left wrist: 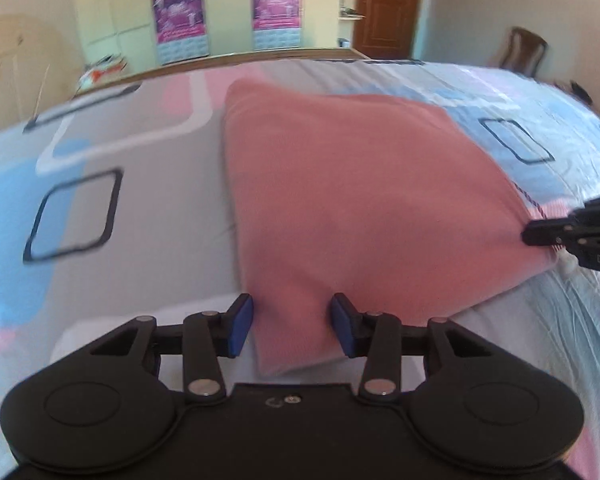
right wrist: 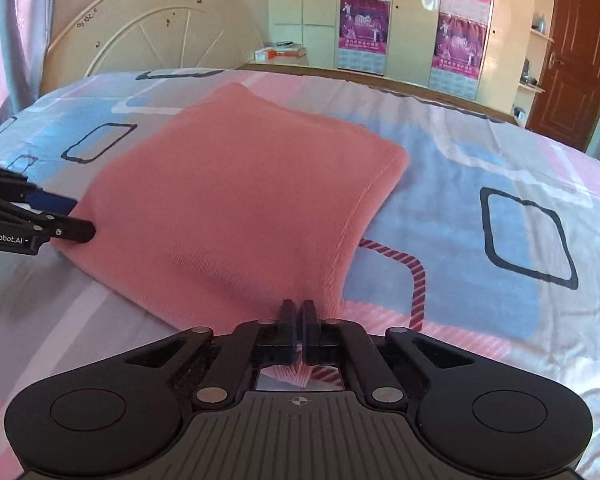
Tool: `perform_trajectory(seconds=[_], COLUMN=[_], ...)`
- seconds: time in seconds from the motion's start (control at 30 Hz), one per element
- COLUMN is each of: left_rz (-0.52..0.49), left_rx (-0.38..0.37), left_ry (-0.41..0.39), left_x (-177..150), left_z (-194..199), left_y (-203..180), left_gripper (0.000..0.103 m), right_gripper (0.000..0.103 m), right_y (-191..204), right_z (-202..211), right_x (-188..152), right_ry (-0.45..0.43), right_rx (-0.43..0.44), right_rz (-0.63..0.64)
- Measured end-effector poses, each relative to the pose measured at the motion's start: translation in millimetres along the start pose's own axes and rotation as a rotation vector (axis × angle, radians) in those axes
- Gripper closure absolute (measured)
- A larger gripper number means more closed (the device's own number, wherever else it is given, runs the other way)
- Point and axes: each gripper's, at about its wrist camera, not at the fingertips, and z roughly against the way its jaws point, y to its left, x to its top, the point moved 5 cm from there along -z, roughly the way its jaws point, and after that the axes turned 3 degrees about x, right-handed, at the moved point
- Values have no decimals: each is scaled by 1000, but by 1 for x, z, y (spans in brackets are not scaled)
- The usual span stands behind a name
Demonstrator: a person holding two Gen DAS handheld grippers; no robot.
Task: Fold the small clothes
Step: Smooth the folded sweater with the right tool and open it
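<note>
A pink folded garment (left wrist: 360,192) lies on the patterned bedsheet (left wrist: 140,200); it also shows in the right wrist view (right wrist: 240,200). My left gripper (left wrist: 292,326) is open, its blue pads (left wrist: 240,330) on either side of the garment's near corner, not closed on it. My right gripper (right wrist: 299,320) is shut on the garment's other near corner, with pink cloth bunched between and behind the fingers. The right gripper shows at the right edge of the left wrist view (left wrist: 540,234). The left gripper shows at the left edge of the right wrist view (right wrist: 76,220).
The bed has a cream headboard (right wrist: 148,36) and a wooden side rail (right wrist: 380,80). Wardrobe doors with purple posters (right wrist: 364,12) stand behind. A brown door (right wrist: 580,52) and a wooden chair (left wrist: 524,48) are at the room's edge.
</note>
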Motion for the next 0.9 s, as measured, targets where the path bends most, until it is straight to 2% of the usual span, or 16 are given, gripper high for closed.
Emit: perform_trajectory(seconds=[0.23, 0.33, 0.43, 0.63, 0.73, 0.83, 0.87, 0.9], left_rz=[32, 44, 33, 24, 24, 57, 59, 55], left_rx=[32, 38, 48, 37, 35, 31, 38, 36], left_ry=[6, 11, 14, 6, 0, -62, -107, -154], left_x=[-10, -13, -12, -14, -15, -7, -1, 5], left_z=[9, 7, 7, 6, 8, 25, 34, 41], left_y=[4, 5, 3, 3, 6, 8, 9, 7], left_gripper=[59, 59, 59, 58, 53, 51, 42, 39], right_gripper=[103, 103, 103, 103, 103, 103, 103, 103], right_y=[1, 1, -4, 1, 3, 5, 5, 5], right_z=[23, 6, 8, 8, 8, 17, 24, 30], right_x=[7, -10, -9, -10, -8, 0, 5, 11], right_ry=[-67, 39, 21, 24, 36, 15, -14, -48], right_rx=[49, 5, 23, -6, -25, -43, -41, -42], right_rz=[-41, -35, -95, -99, -94, -91, -102, -114])
